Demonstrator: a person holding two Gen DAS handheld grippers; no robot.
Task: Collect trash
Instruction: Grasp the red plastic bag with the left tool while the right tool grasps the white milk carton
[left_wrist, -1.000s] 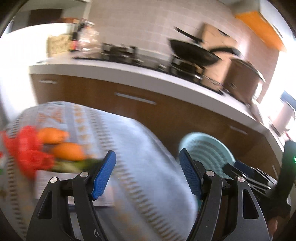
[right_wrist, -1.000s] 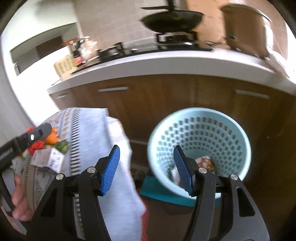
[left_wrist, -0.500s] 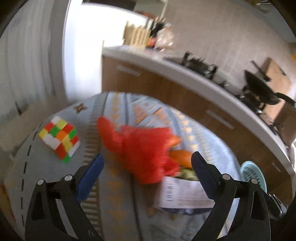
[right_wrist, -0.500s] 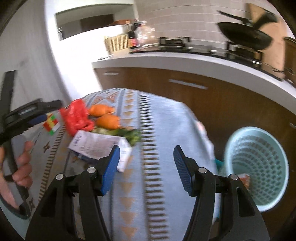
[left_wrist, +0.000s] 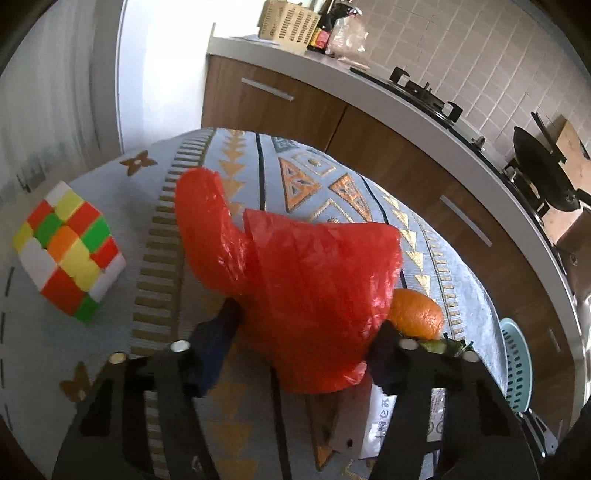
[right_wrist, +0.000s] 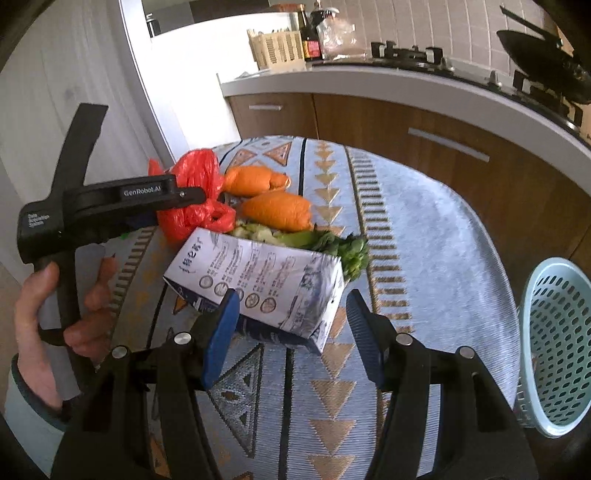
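The left gripper (left_wrist: 303, 343) is pitched downward, its fingers (left_wrist: 214, 345) closing (a hand (right_wrist: 55, 314) is wrapped around its handle). The right gripper (right_wrist: 291, 332) is held partly spread.

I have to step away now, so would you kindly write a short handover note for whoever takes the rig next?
Left claw: closing around the red plastic bag on the table; grip not yet firm.
Right claw: open, hovering at the printed carton, not gripping it.
On the table: bag, carton, orange peels, green scraps, plus a puzzle cube.
Blue basket stands on the floor beside the table.
Done: nothing that these views can confirm.
Left: bin the bag, carton, peels and scraps.
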